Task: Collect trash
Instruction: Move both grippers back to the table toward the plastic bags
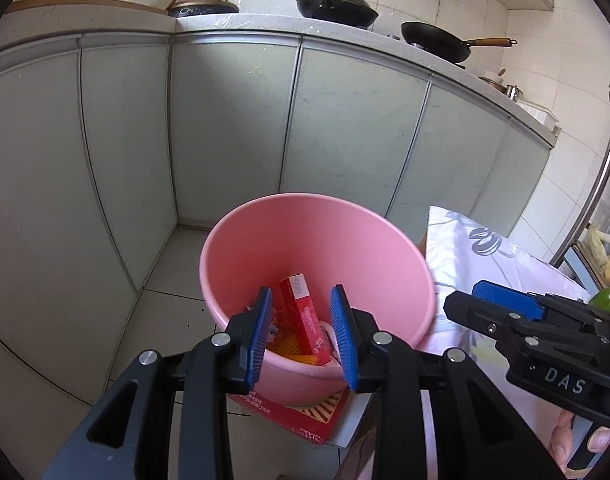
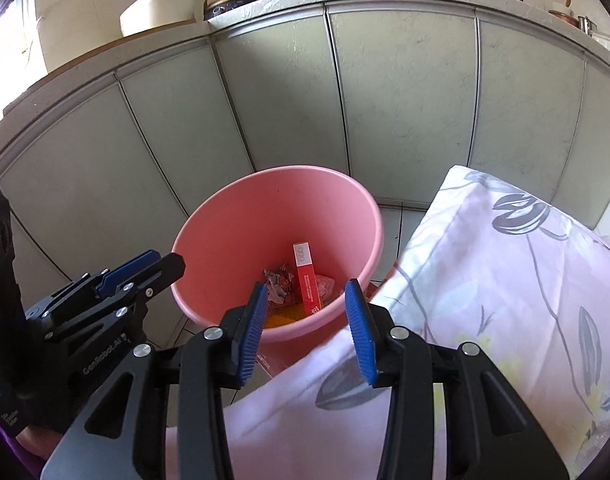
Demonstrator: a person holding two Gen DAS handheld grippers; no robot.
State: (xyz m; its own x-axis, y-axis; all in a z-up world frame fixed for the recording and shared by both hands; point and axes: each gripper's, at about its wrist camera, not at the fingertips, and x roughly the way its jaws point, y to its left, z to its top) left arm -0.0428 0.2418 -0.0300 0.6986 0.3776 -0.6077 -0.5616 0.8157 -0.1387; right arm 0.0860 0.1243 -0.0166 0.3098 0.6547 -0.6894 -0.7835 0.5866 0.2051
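A pink bucket [image 1: 265, 240] stands on the floor and also shows in the right wrist view [image 2: 241, 232]. Inside it lie a red carton [image 1: 305, 316], seen again in the right wrist view [image 2: 306, 280], and crumpled wrappers [image 2: 279, 280]. My left gripper [image 1: 303, 316] is open and empty above the bucket's near rim; it also shows from the side in the right wrist view [image 2: 153, 268]. My right gripper [image 2: 307, 320] is open and empty over the bucket's near rim, beside the cloth edge; it shows in the left wrist view [image 1: 481, 300].
A table with a pale floral cloth [image 2: 485, 280] stands right of the bucket. A red box [image 1: 305, 416] lies under the bucket. Grey-green cabinet doors [image 1: 225, 120] run behind, with pans [image 1: 337, 4] on the counter. A green object [image 1: 605, 300] sits on the table.
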